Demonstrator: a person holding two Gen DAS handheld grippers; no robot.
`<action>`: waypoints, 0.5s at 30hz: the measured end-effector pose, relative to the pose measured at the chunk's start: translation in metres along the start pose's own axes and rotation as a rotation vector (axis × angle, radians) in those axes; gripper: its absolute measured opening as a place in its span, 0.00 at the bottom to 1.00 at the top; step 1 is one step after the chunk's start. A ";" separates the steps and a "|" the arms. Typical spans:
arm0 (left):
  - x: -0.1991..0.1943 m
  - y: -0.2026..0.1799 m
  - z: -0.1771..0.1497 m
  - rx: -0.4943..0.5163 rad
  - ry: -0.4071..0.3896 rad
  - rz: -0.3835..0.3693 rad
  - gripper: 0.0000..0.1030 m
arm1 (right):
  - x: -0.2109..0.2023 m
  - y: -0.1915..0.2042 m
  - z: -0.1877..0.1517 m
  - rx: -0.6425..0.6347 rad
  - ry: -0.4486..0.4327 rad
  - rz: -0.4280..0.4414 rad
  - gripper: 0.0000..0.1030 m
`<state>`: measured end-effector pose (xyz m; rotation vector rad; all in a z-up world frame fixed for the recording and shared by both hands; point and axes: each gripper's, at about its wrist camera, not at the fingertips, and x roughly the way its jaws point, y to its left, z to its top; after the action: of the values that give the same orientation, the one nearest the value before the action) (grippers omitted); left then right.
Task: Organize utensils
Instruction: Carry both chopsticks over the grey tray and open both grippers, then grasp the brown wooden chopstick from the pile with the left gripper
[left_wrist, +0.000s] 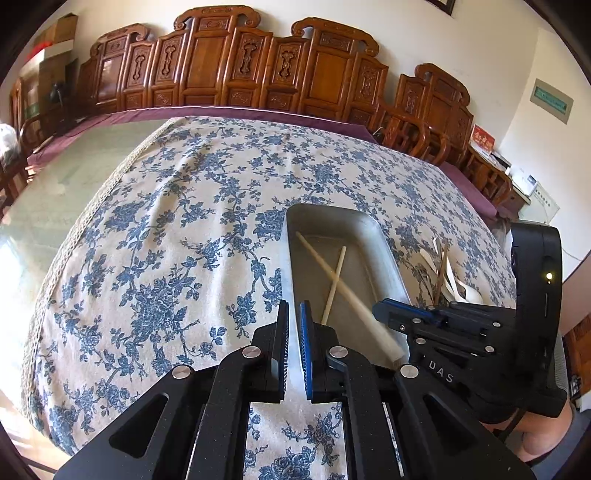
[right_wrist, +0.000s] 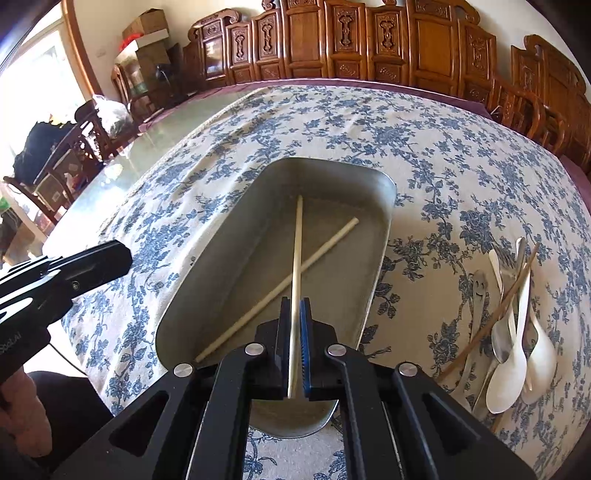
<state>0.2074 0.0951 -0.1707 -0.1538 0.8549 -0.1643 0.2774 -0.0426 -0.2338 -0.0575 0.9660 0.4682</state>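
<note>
The right gripper (right_wrist: 295, 321) pinches a pale, slender chopstick (right_wrist: 296, 254) between ribbed pads, crossing a second chopstick (right_wrist: 314, 251) lying in the dull metal tray (right_wrist: 207, 258). Left of the tray, the left gripper (left_wrist: 294, 325) holds nothing, its jaws narrowly parted. Glossy spoons (right_wrist: 509, 362) lie heaped on the blue-flowered tablecloth (right_wrist: 443, 147), beyond the tray's right rim.

Blue-flowered tablecloth (left_wrist: 166, 229) over a glass-topped table (left_wrist: 74, 177); carved wooden chairs (right_wrist: 369, 40) line the wall; cardboard boxes (right_wrist: 146, 26) stacked
</note>
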 end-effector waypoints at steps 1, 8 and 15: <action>0.000 -0.001 0.000 0.005 0.000 -0.002 0.05 | -0.002 -0.001 0.000 -0.001 -0.004 0.001 0.06; -0.003 -0.019 -0.003 0.043 -0.013 -0.035 0.05 | -0.049 -0.023 -0.010 -0.012 -0.104 -0.042 0.06; 0.000 -0.044 -0.007 0.091 -0.010 -0.065 0.08 | -0.088 -0.076 -0.029 -0.007 -0.154 -0.161 0.06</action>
<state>0.1990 0.0516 -0.1666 -0.0968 0.8318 -0.2624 0.2437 -0.1494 -0.1913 -0.1033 0.8017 0.3228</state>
